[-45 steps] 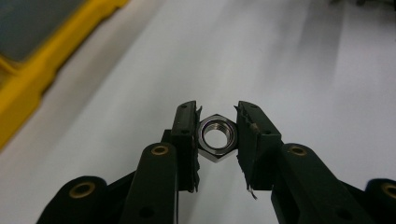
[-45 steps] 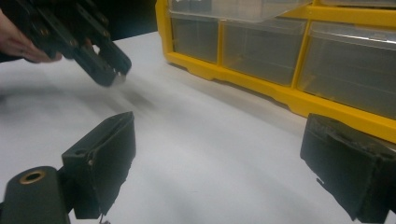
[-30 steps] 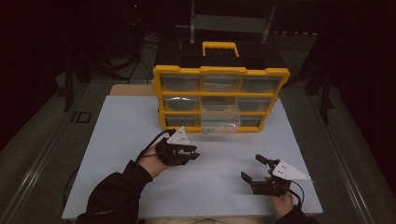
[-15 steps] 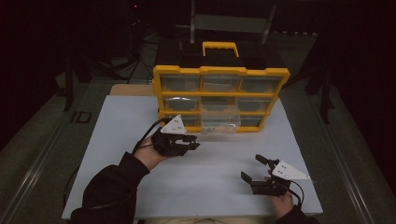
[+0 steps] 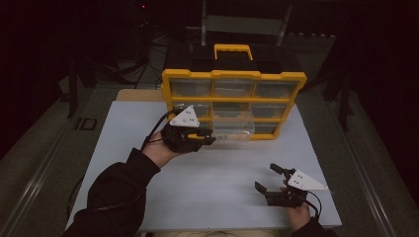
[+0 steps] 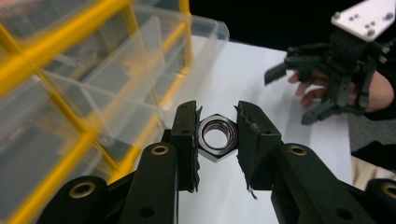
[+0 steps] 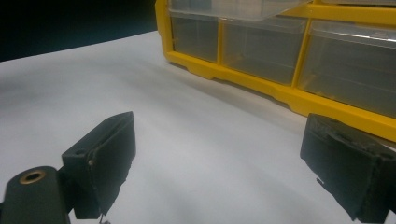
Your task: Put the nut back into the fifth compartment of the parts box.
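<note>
Left gripper view: hex nut [image 6: 216, 137] pinched between left gripper [image 6: 217, 140] jaws.

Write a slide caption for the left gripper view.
Left gripper pinches a steel nut beside a yellow drawer organiser.

Yellow organizer [image 6: 56, 70] blurred in left gripper view, cut by left and top edges. Drawer contents too faint to tell in high view. Nut [image 6: 216, 137] flanks hidden behind jaws. Right gripper [image 7: 219, 168] jaws cut by bottom edge.
</note>
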Demonstrator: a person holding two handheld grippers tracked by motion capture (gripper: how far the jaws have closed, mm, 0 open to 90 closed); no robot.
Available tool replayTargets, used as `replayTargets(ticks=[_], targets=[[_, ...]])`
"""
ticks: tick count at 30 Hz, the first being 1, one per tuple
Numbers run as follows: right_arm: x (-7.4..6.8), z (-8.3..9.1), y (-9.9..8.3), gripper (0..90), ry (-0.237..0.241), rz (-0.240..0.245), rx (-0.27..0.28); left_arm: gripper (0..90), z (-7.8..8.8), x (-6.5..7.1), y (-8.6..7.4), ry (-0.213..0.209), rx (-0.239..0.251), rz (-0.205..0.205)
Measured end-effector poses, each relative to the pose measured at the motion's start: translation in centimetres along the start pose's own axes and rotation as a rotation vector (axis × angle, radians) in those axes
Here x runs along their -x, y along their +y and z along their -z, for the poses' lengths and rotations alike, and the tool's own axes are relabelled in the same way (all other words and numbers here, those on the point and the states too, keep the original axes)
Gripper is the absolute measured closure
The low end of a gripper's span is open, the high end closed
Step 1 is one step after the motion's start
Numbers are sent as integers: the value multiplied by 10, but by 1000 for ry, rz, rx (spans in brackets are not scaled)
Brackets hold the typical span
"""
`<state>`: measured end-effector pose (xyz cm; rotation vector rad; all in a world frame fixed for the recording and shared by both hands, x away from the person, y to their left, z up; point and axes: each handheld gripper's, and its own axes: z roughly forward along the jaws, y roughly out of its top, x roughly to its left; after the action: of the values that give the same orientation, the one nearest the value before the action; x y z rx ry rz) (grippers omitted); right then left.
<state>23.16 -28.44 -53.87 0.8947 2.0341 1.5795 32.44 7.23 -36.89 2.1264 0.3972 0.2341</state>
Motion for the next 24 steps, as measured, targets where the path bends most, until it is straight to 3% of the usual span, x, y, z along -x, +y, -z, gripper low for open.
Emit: replayTargets(ticks=[17, 24], targets=[[0, 0, 0, 107, 3, 1, -1, 687, 0, -12, 26, 74, 68, 38], [0, 0, 0, 107, 2, 0, -2, 687, -11, -13, 37, 145, 78, 64]])
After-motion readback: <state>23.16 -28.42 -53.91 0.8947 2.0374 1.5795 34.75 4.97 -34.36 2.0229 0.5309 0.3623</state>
